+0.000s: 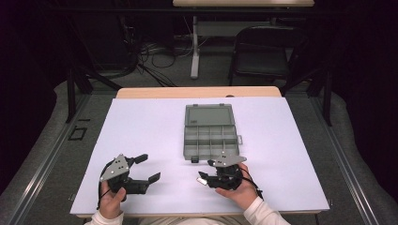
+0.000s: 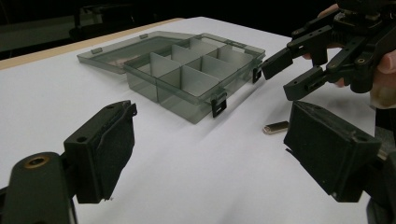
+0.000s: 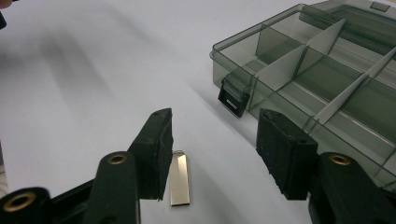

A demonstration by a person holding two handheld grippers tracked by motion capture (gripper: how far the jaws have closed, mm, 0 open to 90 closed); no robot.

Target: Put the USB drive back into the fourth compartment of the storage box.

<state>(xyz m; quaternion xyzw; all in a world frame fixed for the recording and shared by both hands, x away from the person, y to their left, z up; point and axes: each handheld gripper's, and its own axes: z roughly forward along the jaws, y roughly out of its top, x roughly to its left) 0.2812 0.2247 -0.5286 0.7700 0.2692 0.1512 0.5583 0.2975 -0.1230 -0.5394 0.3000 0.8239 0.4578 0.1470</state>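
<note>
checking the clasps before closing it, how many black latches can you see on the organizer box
2, both on the front wall of the open compartment box: one latch toward the near corner, the other latch toward the far corner by the right gripper. No others visible.

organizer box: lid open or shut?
Open. The organizer box has its lid folded back flat on the table, and its divided compartments lie exposed, looking empty.

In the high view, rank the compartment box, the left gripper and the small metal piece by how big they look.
1. compartment box, lid open flat
2. left gripper, clearly smaller, though nearer the camera
3. small metal piece, far the smallest, lying by the right gripper
</note>
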